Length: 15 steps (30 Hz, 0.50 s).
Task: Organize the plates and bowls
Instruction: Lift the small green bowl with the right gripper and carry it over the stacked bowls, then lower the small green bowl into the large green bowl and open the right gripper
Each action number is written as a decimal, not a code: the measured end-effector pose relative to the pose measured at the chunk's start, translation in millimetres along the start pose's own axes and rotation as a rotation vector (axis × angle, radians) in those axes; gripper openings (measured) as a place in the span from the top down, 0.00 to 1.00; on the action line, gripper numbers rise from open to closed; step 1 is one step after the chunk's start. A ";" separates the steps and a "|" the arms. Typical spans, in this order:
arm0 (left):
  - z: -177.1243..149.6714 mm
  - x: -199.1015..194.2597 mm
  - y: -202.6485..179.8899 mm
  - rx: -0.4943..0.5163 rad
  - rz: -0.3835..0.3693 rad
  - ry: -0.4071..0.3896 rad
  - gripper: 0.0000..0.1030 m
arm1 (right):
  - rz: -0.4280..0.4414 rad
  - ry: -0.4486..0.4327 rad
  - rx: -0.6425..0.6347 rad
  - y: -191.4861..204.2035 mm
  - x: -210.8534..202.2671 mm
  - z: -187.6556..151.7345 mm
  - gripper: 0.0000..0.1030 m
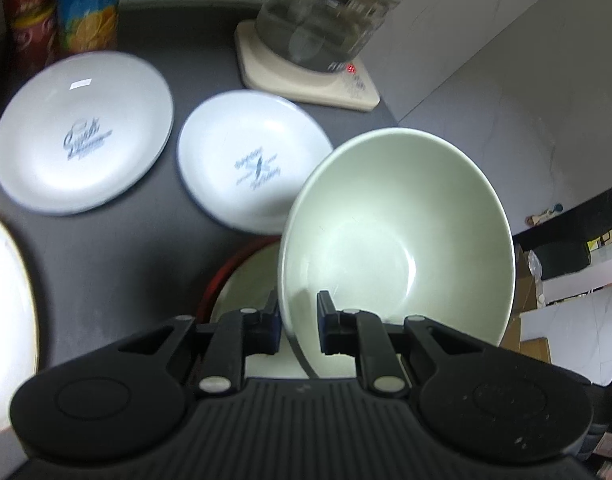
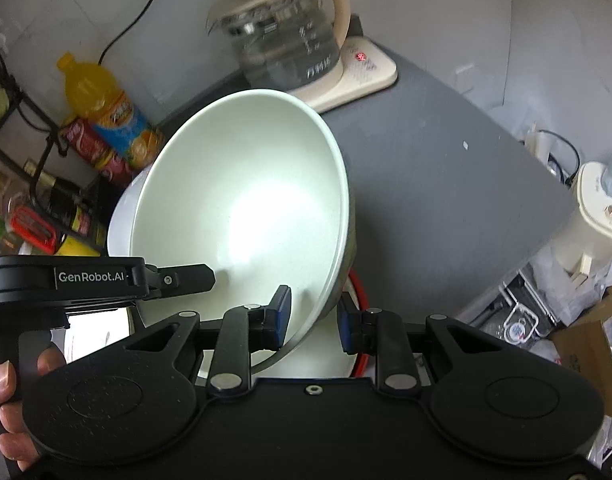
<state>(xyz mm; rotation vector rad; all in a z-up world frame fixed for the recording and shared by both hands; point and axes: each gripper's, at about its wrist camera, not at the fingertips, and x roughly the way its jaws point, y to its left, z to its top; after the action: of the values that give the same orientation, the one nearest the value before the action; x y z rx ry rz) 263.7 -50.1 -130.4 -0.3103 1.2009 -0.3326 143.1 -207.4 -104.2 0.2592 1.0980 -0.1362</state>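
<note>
1. Left gripper (image 1: 298, 326): fingers astride the rim of the pale green bowl (image 1: 398, 240), one inside, one outside, pinching it; bowl tilted at centre right of the frame.
2. Right gripper (image 2: 314, 320): likewise clamped across the bowl (image 2: 246, 200) rim at lower centre, one blue pad (image 2: 282, 316) inside the wall.
3. Beneath the bowl, partly hidden: a red-rimmed dish (image 1: 234, 276).
4. Upper left and centre on the dark counter (image 1: 118, 264): two white printed plates (image 1: 82, 132) (image 1: 250, 160), apart.
5. Top centre: glass kettle (image 1: 326, 12) on a cream base.
</note>
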 end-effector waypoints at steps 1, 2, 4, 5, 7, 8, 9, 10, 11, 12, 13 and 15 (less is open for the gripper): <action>-2.7 -0.1 1.5 -0.004 0.002 0.009 0.85 | 0.001 0.010 -0.006 1.2 0.8 -2.7 0.76; -5.4 0.0 2.9 -0.003 0.006 0.014 0.85 | 0.002 0.020 -0.014 3.2 1.1 -5.5 0.76; -9.4 -0.1 5.0 0.004 0.018 0.020 0.85 | 0.004 0.035 -0.020 5.0 1.8 -9.7 0.76; -11.0 -0.2 6.4 0.001 0.019 0.023 0.85 | 0.006 0.043 -0.021 5.5 2.6 -11.5 0.76; -14.4 0.4 9.2 -0.002 0.020 0.034 0.85 | 0.007 0.058 -0.027 6.0 4.4 -13.9 0.76; -16.0 0.8 10.3 -0.001 0.022 0.039 0.85 | 0.005 0.065 -0.032 6.9 4.9 -16.0 0.76; -17.4 1.5 12.0 -0.004 0.025 0.047 0.85 | 0.005 0.073 -0.035 8.0 5.5 -17.6 0.75; -18.8 2.5 14.3 -0.015 0.025 0.056 0.84 | 0.006 0.079 -0.036 8.7 6.1 -19.2 0.75; -19.9 3.4 16.1 -0.024 0.025 0.062 0.83 | 0.007 0.086 -0.038 9.6 7.2 -20.7 0.75; -20.9 4.4 17.7 -0.027 0.028 0.064 0.83 | 0.008 0.092 -0.037 9.7 8.5 -21.5 0.75; -21.9 5.2 18.5 -0.028 0.038 0.067 0.83 | 0.009 0.098 -0.032 10.1 10.2 -22.7 0.75; -22.4 7.1 18.8 -0.026 0.054 0.079 0.83 | 0.012 0.112 -0.017 9.0 14.0 -24.5 0.75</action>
<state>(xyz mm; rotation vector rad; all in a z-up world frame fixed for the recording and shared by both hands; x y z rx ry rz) 246.5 -37.2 -151.5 -0.2888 1.2896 -0.2841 130.5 -191.7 -125.9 0.2604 1.2081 -0.1023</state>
